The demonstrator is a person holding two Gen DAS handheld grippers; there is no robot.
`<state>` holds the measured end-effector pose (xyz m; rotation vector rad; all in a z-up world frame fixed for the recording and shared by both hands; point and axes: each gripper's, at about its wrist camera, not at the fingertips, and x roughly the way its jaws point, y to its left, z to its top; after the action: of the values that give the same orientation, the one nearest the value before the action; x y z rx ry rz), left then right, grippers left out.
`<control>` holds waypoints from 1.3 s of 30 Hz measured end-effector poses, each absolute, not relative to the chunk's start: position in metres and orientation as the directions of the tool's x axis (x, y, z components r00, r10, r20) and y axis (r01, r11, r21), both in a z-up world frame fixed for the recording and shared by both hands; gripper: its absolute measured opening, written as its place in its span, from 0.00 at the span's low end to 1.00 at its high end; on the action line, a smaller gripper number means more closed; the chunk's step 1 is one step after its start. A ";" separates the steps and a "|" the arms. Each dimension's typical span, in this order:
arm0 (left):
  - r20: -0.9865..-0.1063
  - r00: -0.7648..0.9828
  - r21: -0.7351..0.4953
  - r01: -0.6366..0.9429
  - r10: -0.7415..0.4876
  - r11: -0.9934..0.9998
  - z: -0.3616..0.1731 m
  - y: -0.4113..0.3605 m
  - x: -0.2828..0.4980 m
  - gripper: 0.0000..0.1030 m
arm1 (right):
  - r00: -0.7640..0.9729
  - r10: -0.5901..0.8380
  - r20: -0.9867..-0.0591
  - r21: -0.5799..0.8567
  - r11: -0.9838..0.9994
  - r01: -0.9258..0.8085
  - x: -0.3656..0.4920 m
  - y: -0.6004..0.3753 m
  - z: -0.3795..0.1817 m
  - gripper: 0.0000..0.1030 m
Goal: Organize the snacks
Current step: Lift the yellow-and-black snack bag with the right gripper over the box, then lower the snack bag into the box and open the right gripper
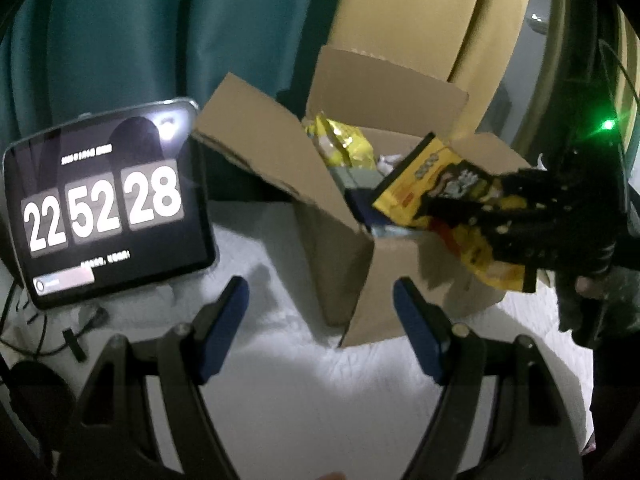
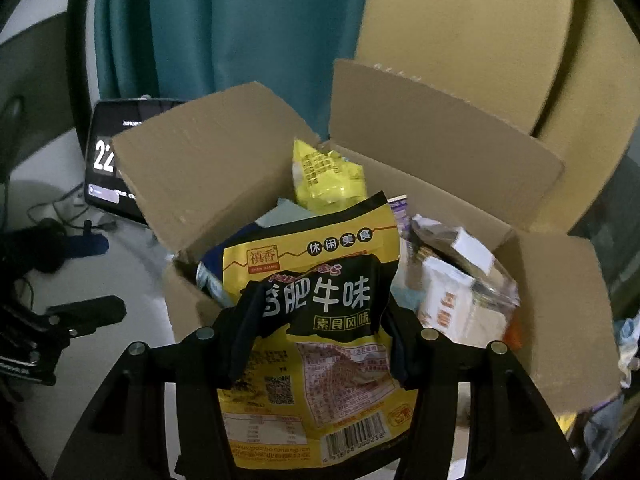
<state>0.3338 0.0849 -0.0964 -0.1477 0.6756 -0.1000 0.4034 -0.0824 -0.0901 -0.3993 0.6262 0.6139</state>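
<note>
An open cardboard box (image 1: pixel 340 248) stands on a white cloth and holds several snack packs; it also shows in the right wrist view (image 2: pixel 208 168). My right gripper (image 2: pixel 320 332) is shut on a yellow-and-black snack bag (image 2: pixel 316 280) and holds it over the box's near edge. In the left wrist view the same bag (image 1: pixel 416 188) hangs over the box's right side, with the right gripper (image 1: pixel 532 220) behind it. A yellow pack (image 2: pixel 324 176) stands inside at the back. My left gripper (image 1: pixel 320 316) is open and empty, in front of the box.
A tablet (image 1: pixel 104 208) showing a clock leans at the left, with cables (image 1: pixel 72 336) beside it. A teal curtain (image 1: pixel 160 32) and a tan cushion (image 1: pixel 420 12) are behind the box. White and orange packs (image 2: pixel 460 292) fill the box's right side.
</note>
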 end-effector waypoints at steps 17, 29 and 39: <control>-0.552 0.826 -0.114 0.065 -0.118 0.991 -0.055 0.073 0.356 0.74 | 0.710 0.383 -0.591 -0.073 0.851 -0.519 0.468 -0.104 -0.069 0.56; -0.534 0.840 -0.113 0.042 -0.097 0.993 -0.047 0.065 0.363 0.75 | 0.659 0.358 -0.662 -0.010 0.874 -0.485 0.481 -0.110 -0.107 0.65; -0.546 0.827 -0.145 0.064 -0.134 0.987 -0.054 0.061 0.356 0.75 | 0.694 0.349 -0.630 -0.060 0.869 -0.492 0.465 -0.107 -0.111 0.77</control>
<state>0.3556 0.0609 -0.0544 -0.1224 0.5879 -0.1051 0.4650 -0.1071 -0.1107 -0.2318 0.6520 0.4741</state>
